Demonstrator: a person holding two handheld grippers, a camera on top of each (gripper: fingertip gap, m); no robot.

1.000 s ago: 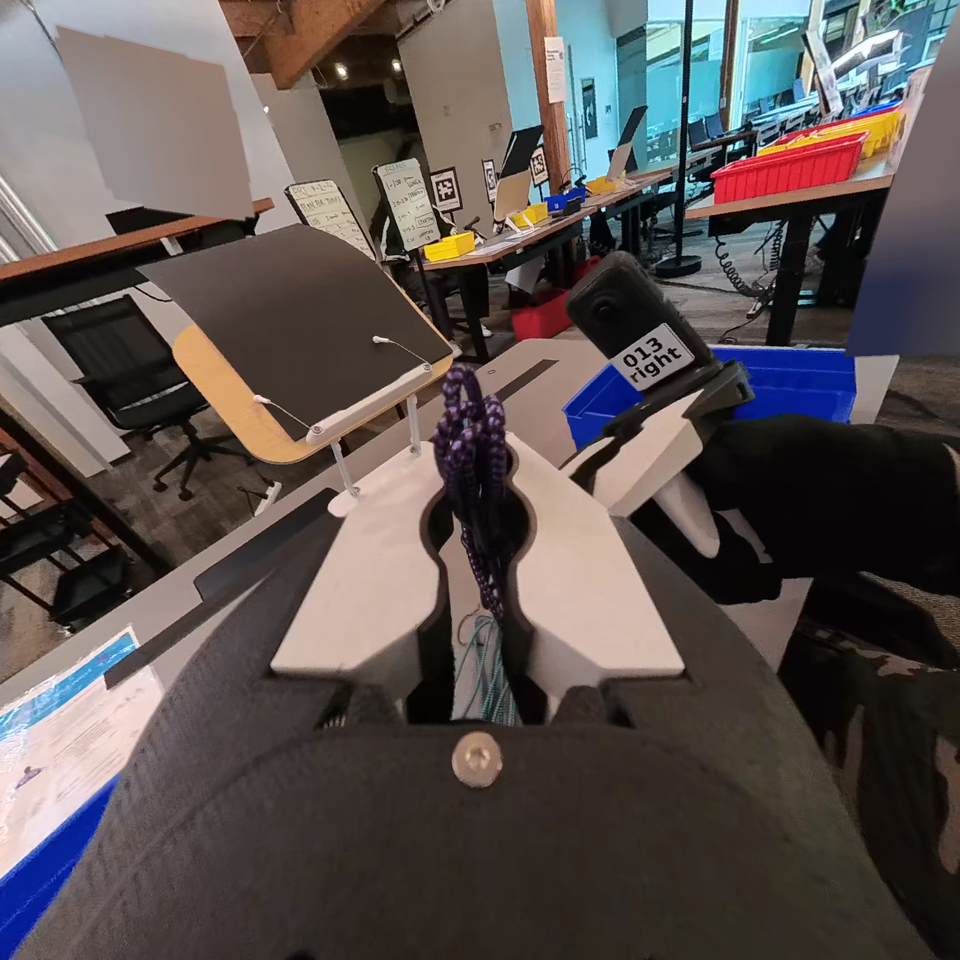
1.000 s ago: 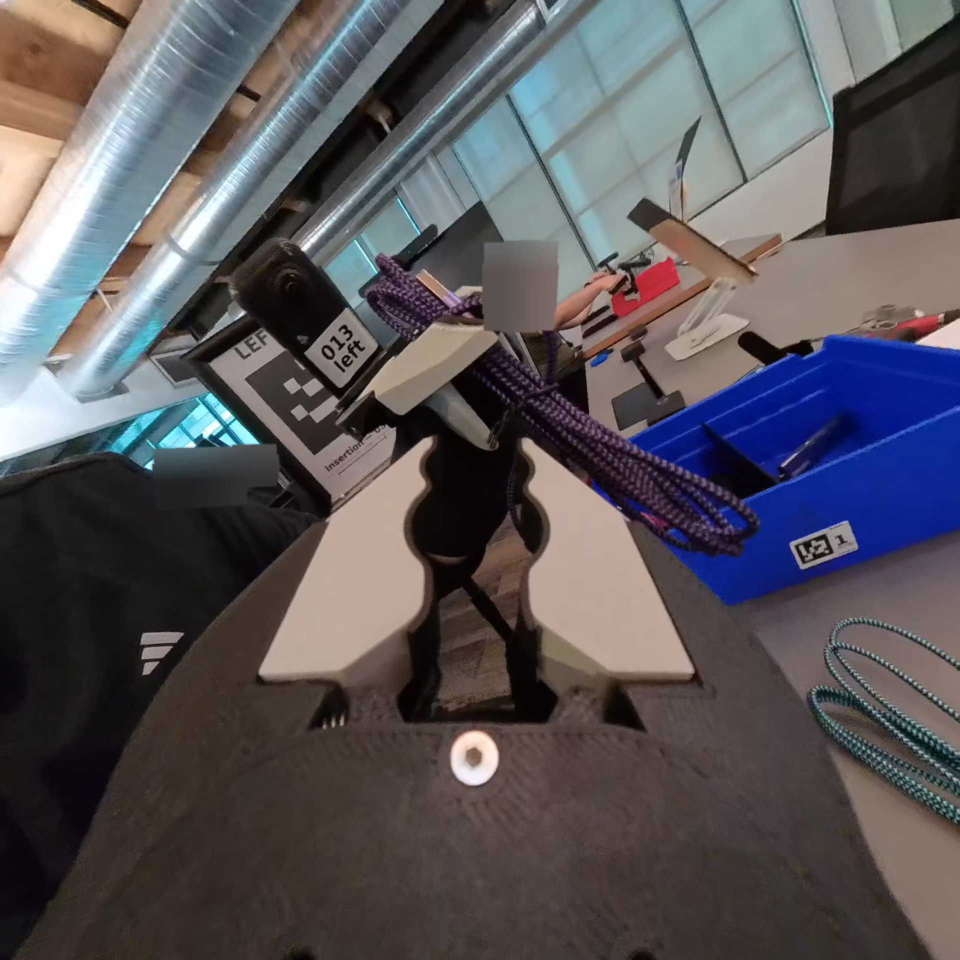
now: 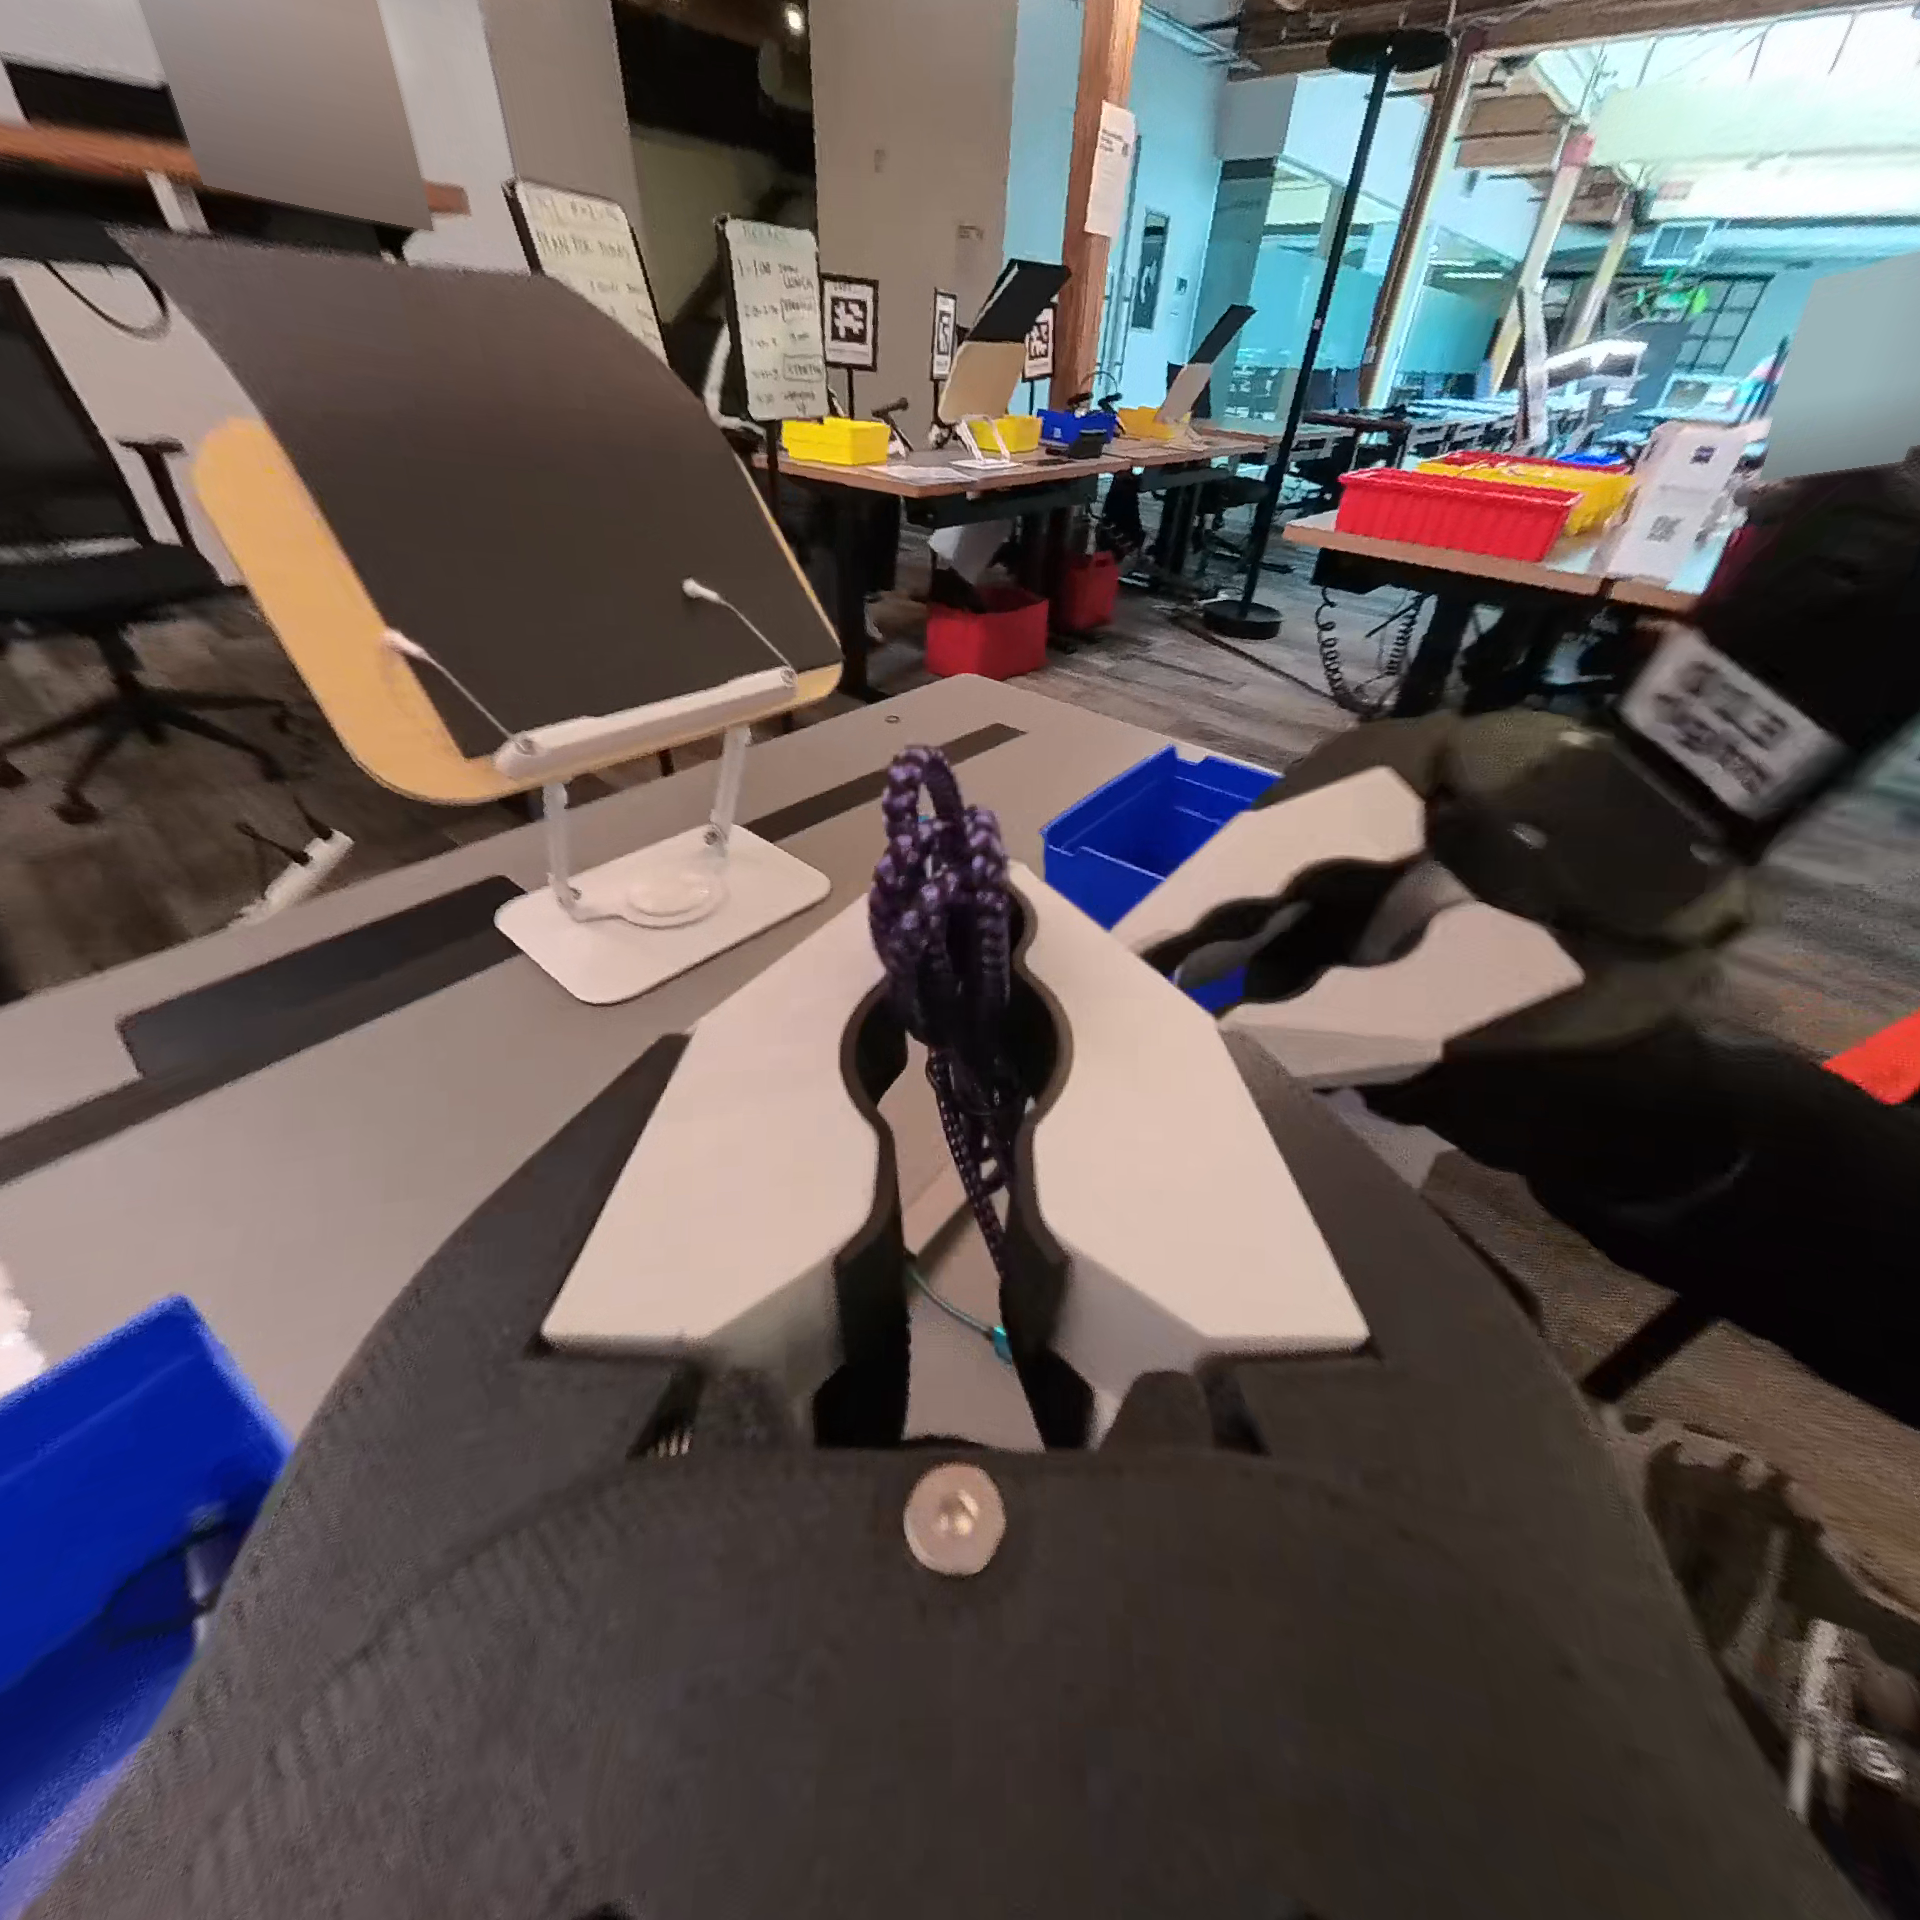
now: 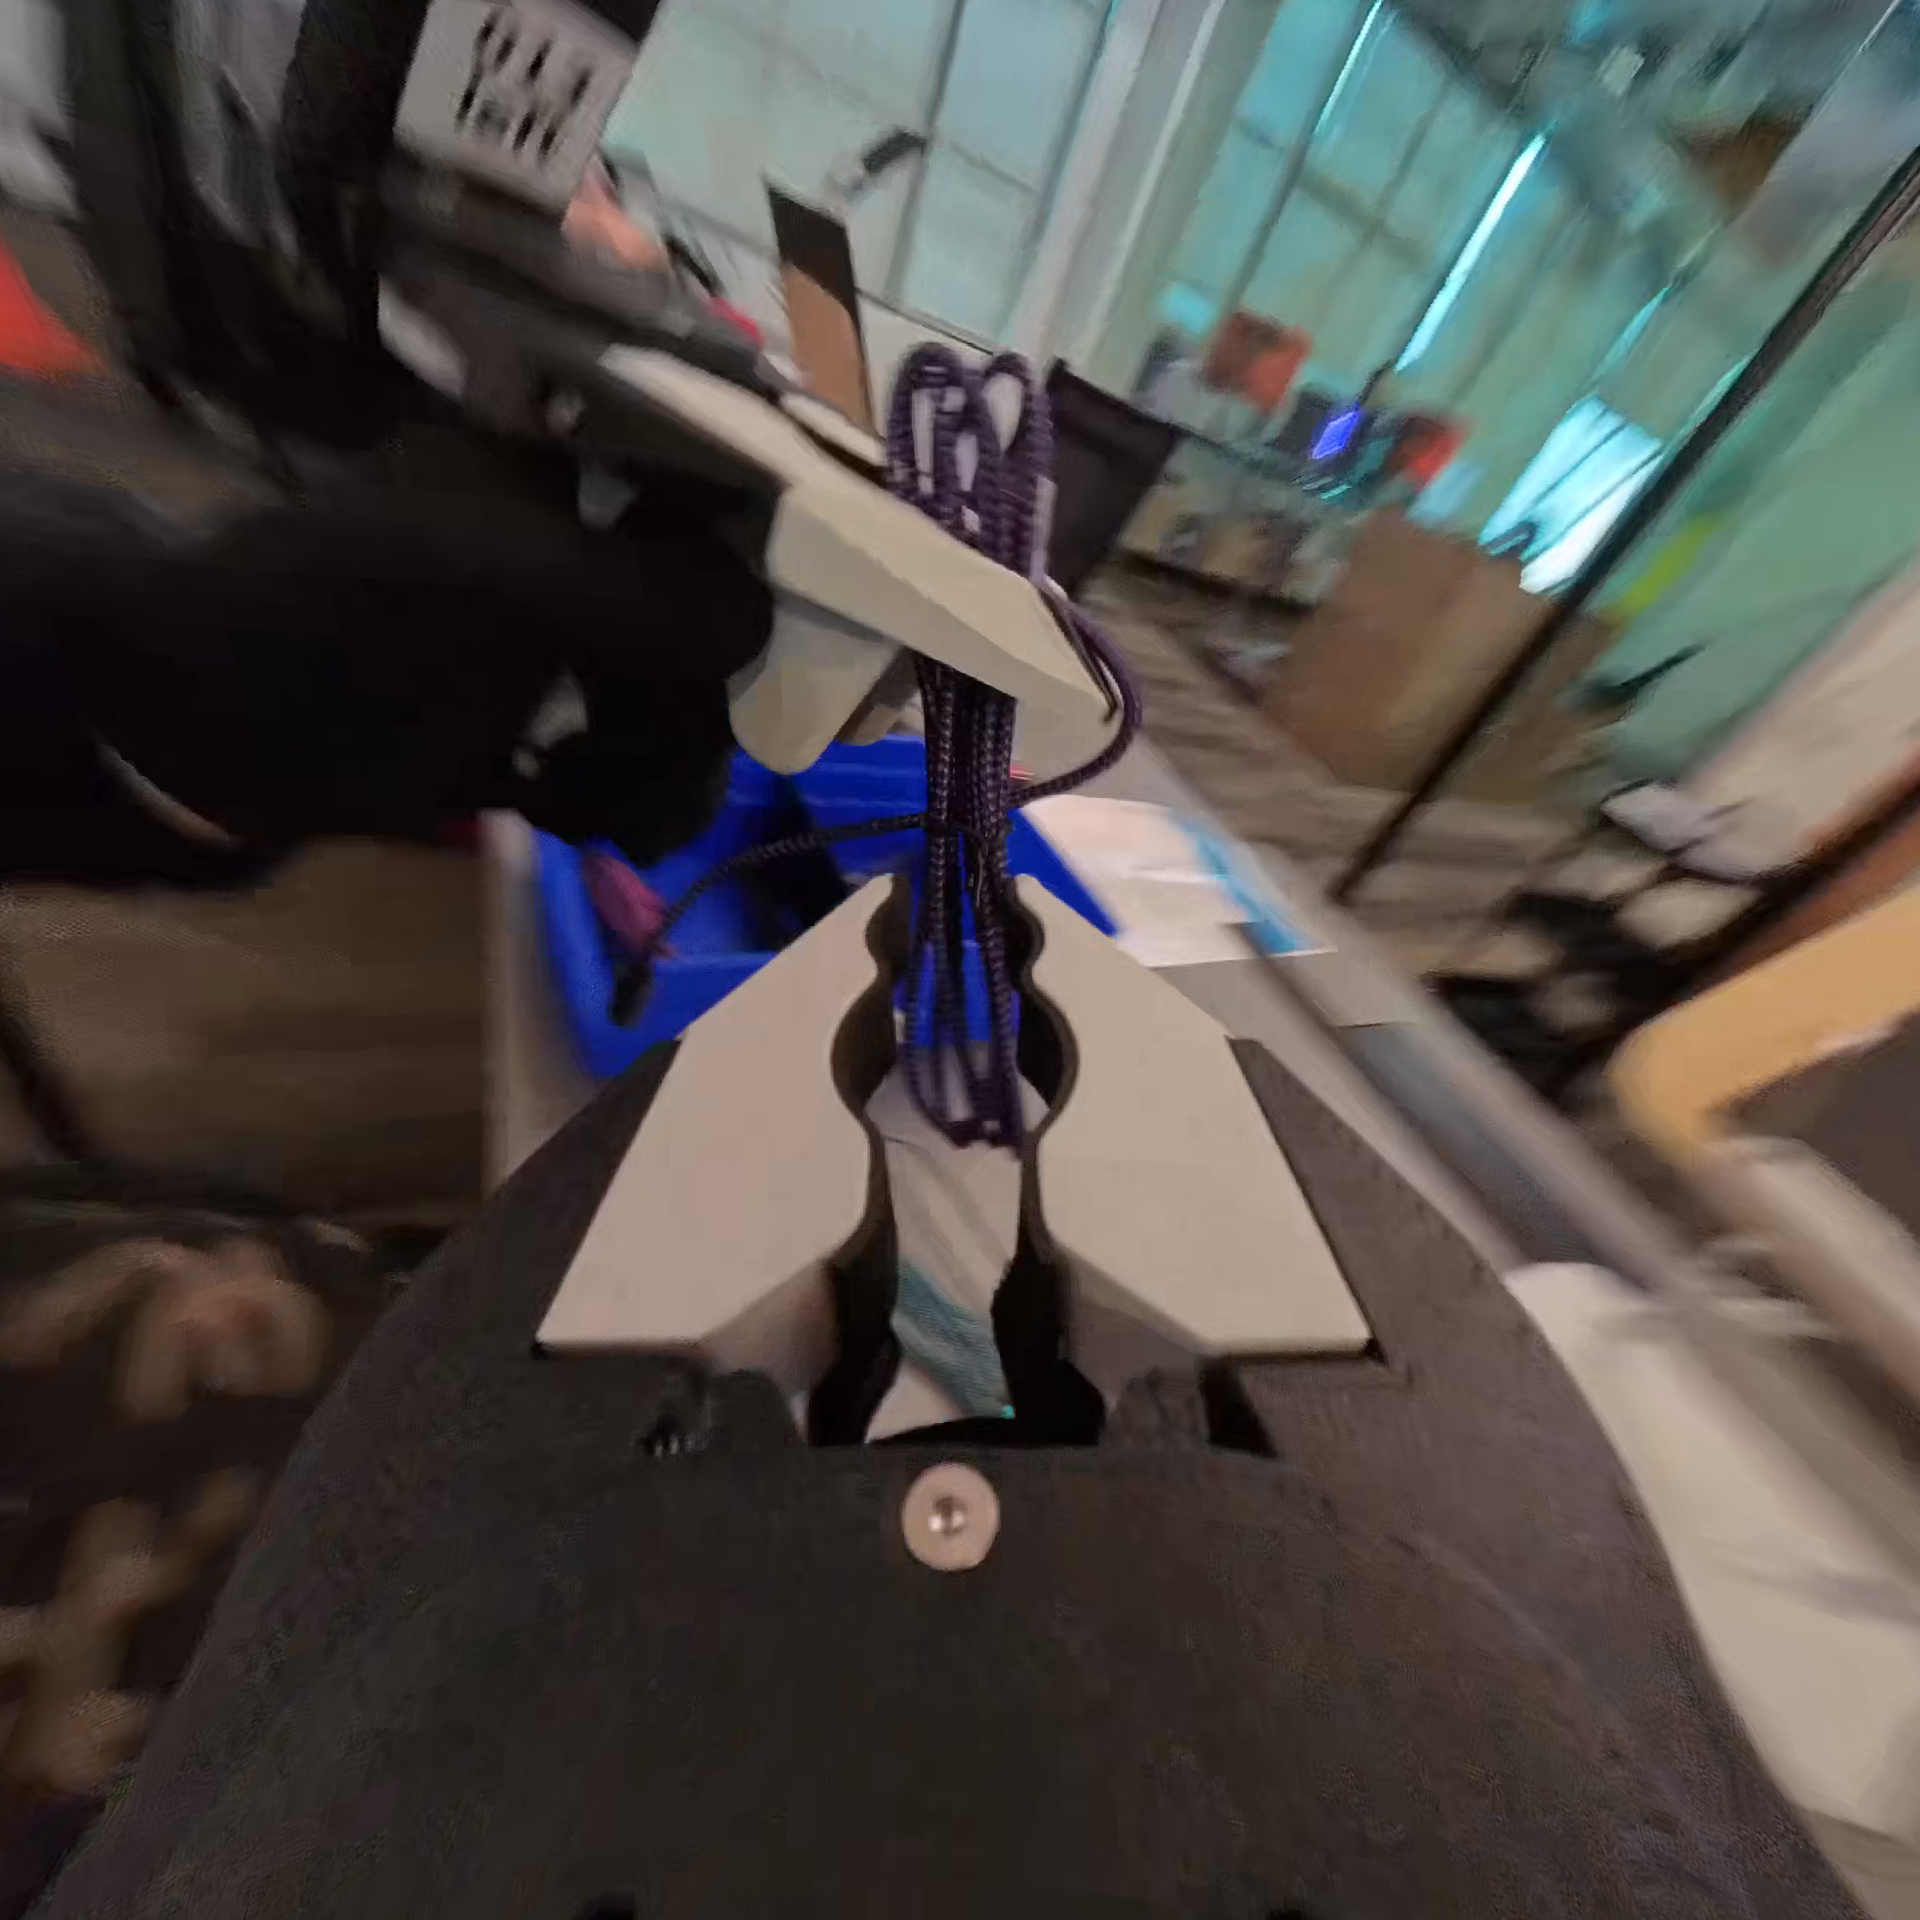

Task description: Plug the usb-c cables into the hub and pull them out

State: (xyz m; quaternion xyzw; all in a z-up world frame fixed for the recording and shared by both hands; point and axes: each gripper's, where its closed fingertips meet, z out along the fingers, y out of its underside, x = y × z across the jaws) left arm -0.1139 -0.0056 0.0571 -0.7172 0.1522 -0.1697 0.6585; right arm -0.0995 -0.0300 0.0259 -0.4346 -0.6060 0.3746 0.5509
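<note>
Left wrist view looks over the left gripper (image 3: pixel 951 914), whose two pale fingers are pinched narrow on a coiled bundle of purple braided cable (image 3: pixel 940 894); the loops stick up past the tips and strands hang down between the jaws. To its right floats the right gripper (image 3: pixel 1164 940), held in a black-gloved hand (image 3: pixel 1704 1174), its jaws a little apart with nothing between them in this view. One grey table (image 3: pixel 260 1164) lies below, carrying one tilted black board on a white stand (image 3: pixel 488 530) and two blue bins, one behind the fingers (image 3: pixel 1132 831) and one at the lower left (image 3: pixel 94 1475). A thin teal cable (image 3: pixel 961 1314) shows on the table through the gap. From the right wrist view, much blurred, the purple bundle (image 4: pixel 961 727) hangs from the left gripper (image 4: pixel 1081 675) down between the right gripper (image 4: pixel 956 894) tips, which stand slightly parted; whether they touch it I cannot tell. I see no hub.
</note>
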